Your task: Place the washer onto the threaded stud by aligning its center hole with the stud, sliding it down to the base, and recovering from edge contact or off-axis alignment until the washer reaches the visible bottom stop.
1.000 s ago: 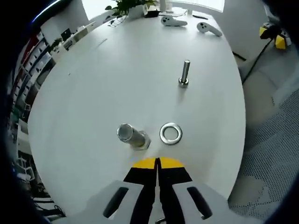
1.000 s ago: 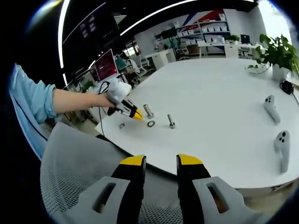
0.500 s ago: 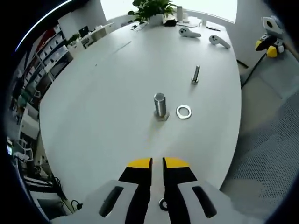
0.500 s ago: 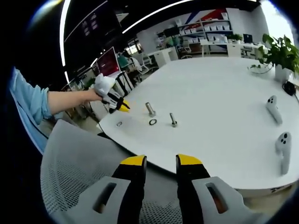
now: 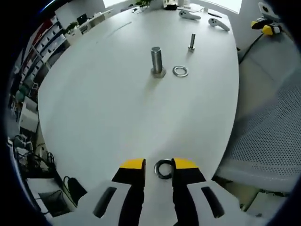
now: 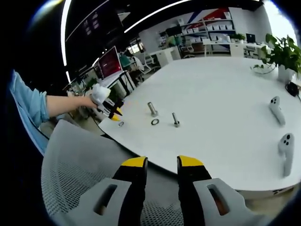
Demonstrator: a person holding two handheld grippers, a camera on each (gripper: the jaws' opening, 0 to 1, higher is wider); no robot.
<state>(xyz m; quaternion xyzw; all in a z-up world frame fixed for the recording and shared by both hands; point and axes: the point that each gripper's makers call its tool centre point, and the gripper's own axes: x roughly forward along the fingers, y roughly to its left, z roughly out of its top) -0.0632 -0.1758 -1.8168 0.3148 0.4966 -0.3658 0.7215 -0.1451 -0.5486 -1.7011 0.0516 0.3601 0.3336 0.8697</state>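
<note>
A thick threaded stud [image 5: 156, 60] stands upright on its hex base on the white table [image 5: 103, 103]. Just right of it a steel washer [image 5: 180, 71] lies flat. A second washer [image 5: 164, 168] rests near the table's front edge, between the yellow tips of my left gripper [image 5: 159, 165], which is open around it. In the right gripper view, a hand holds that left gripper [image 6: 112, 112] low over the small washer [image 6: 121, 124], with the stud [image 6: 152, 108] and the other washer [image 6: 154, 122] farther right. My right gripper [image 6: 162, 164] hangs open and holds nothing, off the table above a chair.
A thin bolt [image 5: 191, 41] stands upright beyond the washer. Two white controllers [image 5: 190, 15] lie at the table's far end, near a potted plant [image 6: 281, 55]. A grey mesh chair [image 5: 268, 132] sits beside the table edge.
My left gripper has pulled back from the stud to the table's near edge, and its jaws have gone from shut to open around the second washer. The right gripper has stayed put.
</note>
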